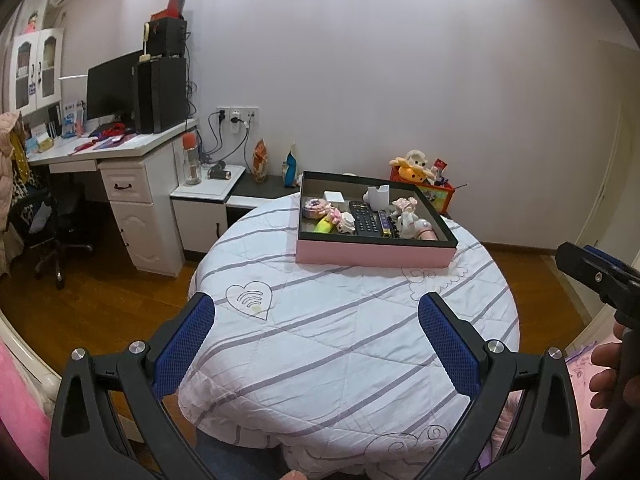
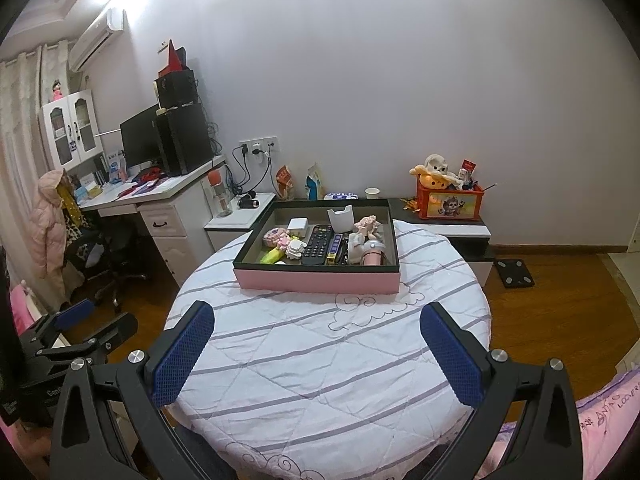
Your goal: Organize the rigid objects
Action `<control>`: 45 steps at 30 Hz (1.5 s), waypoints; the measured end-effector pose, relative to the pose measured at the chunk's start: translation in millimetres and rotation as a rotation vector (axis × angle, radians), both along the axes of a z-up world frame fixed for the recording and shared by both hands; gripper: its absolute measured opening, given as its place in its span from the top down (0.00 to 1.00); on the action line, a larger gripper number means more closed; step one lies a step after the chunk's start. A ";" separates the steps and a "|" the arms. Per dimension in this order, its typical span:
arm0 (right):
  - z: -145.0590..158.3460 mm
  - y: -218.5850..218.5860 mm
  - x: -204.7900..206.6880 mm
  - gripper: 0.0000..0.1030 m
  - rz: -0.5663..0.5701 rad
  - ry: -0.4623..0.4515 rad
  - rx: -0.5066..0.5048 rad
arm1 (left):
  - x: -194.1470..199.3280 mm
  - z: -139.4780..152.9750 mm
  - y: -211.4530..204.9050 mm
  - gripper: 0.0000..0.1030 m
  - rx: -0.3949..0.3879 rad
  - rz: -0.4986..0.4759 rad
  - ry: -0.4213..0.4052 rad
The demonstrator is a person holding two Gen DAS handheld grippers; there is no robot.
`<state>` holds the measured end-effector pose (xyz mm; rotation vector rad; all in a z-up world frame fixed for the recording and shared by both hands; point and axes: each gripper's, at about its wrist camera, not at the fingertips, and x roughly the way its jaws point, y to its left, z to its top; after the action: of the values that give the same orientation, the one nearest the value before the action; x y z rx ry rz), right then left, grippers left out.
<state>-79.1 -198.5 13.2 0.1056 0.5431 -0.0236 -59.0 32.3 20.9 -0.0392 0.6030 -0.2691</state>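
Observation:
A pink box [image 1: 372,254] [image 2: 316,282] with a black rim stands at the far side of the round table [image 1: 340,340] [image 2: 320,360], which wears a striped white quilt. Inside lie a black remote [image 1: 365,218] [image 2: 318,245], a white charger block [image 1: 335,199] [image 2: 297,227], a yellow-green piece [image 1: 325,225] [image 2: 271,256], pink figurines [image 1: 406,216] [image 2: 368,226] and a pink cylinder [image 2: 374,258]. My left gripper [image 1: 316,312] hangs open over the near half of the table, holding nothing. My right gripper [image 2: 316,322] is open too, equally well short of the box.
A white desk [image 1: 112,152] [image 2: 160,196] with a monitor and a computer tower stands to the left, an office chair [image 1: 52,216] beside it. A low cabinet carries a red toy bin [image 1: 434,190] [image 2: 448,202]. Wooden floor surrounds the table. A hand [image 1: 612,376] shows at the right edge.

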 end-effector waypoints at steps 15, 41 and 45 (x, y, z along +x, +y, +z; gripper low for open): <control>1.8 -4.9 -3.4 0.00 -0.016 0.002 0.010 | -4.4 19.4 -1.6 0.00 0.015 0.044 -0.026; 3.1 -6.0 -2.2 0.00 -0.022 0.013 0.010 | 4.2 26.1 -6.5 0.00 0.057 0.048 0.011; 1.5 -4.9 0.9 0.00 -0.025 0.017 0.006 | 5.5 27.1 -6.1 0.00 0.056 0.040 0.017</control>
<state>-78.2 -203.4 14.7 0.1178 0.5589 -0.0477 -53.5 26.2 48.0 0.0005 0.6260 -0.2136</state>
